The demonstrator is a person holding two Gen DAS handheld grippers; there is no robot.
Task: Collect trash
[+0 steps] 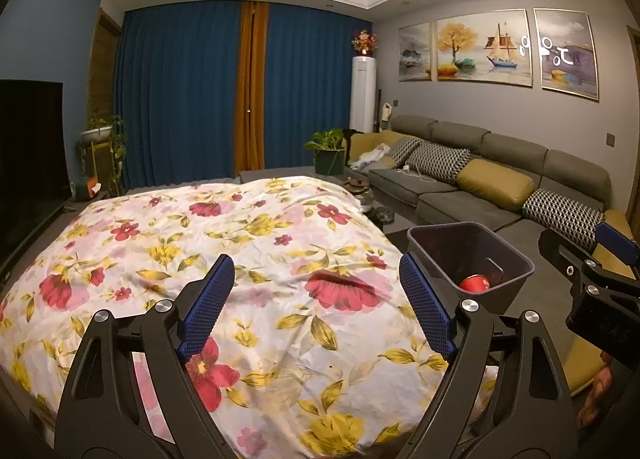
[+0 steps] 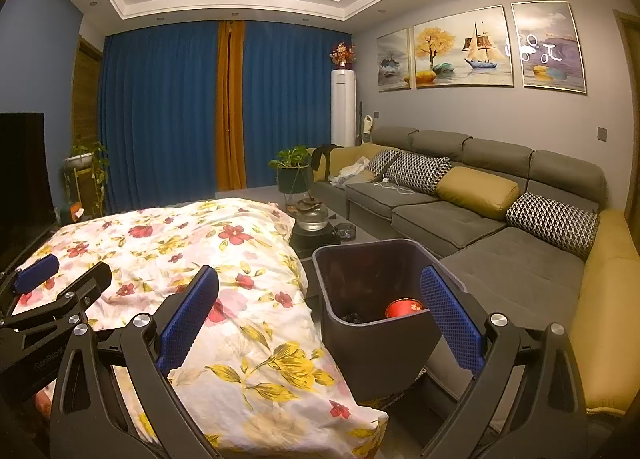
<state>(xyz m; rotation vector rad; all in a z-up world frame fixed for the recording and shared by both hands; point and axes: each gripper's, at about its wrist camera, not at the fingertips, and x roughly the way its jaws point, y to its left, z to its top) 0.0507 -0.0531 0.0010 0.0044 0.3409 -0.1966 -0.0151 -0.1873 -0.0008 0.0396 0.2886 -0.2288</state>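
**Living room with trash bin and two open hand-held grippers**

The grey sectional sofa [image 2: 472, 219] runs along the right wall and carries patterned and mustard cushions. Left of it, a floral cloth [image 1: 224, 259] covers a broad raised surface; what lies beneath the cloth cannot be told. No loose item shows on the cloth in either view.

The dark grey trash bin [image 2: 340, 323] stands between the cloth's edge and the sofa, just beside the cloth. It is a rectangular, open-topped container, upright, its mouth facing the ceiling and its walls tapering toward the base. Inside, at the bottom, lies a red round object with a gold rim [image 2: 404, 307], apparently a can or lid; its long axis cannot be judged, since only one rounded face shows. Small dark scraps [image 2: 352, 317] lie beside it on the bin floor.

The left hand-held gripper [image 1: 316, 299] hovers over the cloth with its blue-padded jaws wide apart and nothing between them. The right hand-held gripper [image 2: 320, 319] is likewise spread wide and empty; in its own view the bin's near wall and mouth appear between its fingers, with no contact visible.

A glass teapot [image 2: 312, 215] sits on a dark low surface behind the bin.
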